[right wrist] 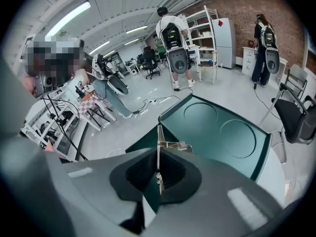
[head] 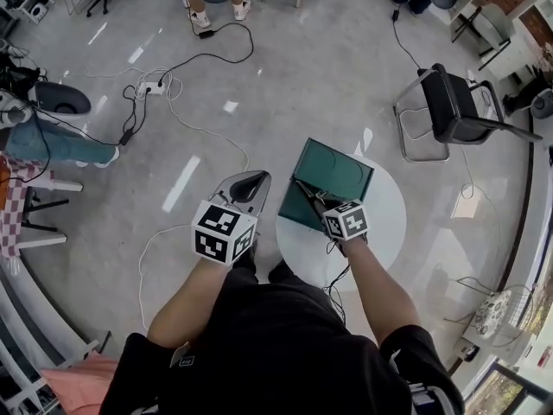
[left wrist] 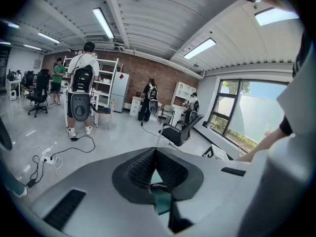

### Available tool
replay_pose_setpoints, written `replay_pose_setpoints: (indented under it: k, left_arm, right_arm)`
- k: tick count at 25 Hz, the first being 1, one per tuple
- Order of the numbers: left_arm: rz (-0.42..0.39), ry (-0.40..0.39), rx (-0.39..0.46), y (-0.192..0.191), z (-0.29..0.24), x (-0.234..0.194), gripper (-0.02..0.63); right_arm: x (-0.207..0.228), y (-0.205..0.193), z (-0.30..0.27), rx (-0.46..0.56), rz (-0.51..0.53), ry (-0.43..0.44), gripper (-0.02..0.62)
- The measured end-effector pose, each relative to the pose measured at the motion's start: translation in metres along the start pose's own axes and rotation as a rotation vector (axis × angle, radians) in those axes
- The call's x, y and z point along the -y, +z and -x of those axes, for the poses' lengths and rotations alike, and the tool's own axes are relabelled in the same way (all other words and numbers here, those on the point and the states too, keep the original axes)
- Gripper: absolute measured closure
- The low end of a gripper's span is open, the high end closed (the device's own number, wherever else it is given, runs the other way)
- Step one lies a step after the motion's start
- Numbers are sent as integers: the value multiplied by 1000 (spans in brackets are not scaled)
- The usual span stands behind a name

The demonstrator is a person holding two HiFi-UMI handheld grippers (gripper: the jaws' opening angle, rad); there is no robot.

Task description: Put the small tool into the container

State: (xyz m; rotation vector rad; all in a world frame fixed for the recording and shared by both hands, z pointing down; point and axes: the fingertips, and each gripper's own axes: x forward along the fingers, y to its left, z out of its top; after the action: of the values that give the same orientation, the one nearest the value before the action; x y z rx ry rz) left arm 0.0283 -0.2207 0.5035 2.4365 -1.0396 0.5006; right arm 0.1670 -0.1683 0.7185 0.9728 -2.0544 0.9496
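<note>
The person stood at a small round white table with a gripper in each hand. The right gripper reached down over the dark green container, which stood open on the table. In the right gripper view, the jaws of the right gripper were clenched on the small tool. It was a thin metal piece that stood upright between the pads, and its upper end stuck out above them. A small bent or clear part was joined to it near the top, but the view was too poor to say what this part was.

The tool was in the air, just over the near edge of the container. It touched no wall that I could see. The wide green panel behind it had two round hollows.

The left gripper was beside the table, on the left of the container and apart from it. In the left gripper view its jaws were pressed together at the tips, with nothing between them.

On the grey floor lay cables, and a black chair stood beyond the table.
</note>
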Motion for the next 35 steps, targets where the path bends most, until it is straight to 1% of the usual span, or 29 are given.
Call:
replay_pose_setpoints:
  k: [4,10,13,16,20,24,30,31,35]
  left_arm:
    - [11,6,-1,-3,2,-5,600]
    - [24,8,-8,-6,2,-8,600]
    - [27,7,-13,-8,3,-7,600]
    - [29,7,-18,-11,4,-6,600]
    - [30,9,-25,-16,7,-6,600]
    - [30,11,-30,-21,12,-6,600]
    - [29,-3,-32,-26,15,-3,600]
    - [27,-6,-32,-26,15,-2,600]
    - [23,-14,-32,-27,15,2,600]
  right_arm:
    - [3,-6,-7,-63,63,-7,581]
    - [1,-16,-18,-133,115,2,581]
    - [-1,-24,-25,-156,113,18,581]
    - [1,-32,-28,-169,96,9,581]
    - [10,-39,-31,-176,71,-35,577]
    - [21,-43,-26,-180,45,-92,528]
    - [40,-43,-14,-162,15,-197,482]
    - [43,-44,-12,-160,10,-210,473]
    - [51,-54,-5,-164,-20,-232,469]
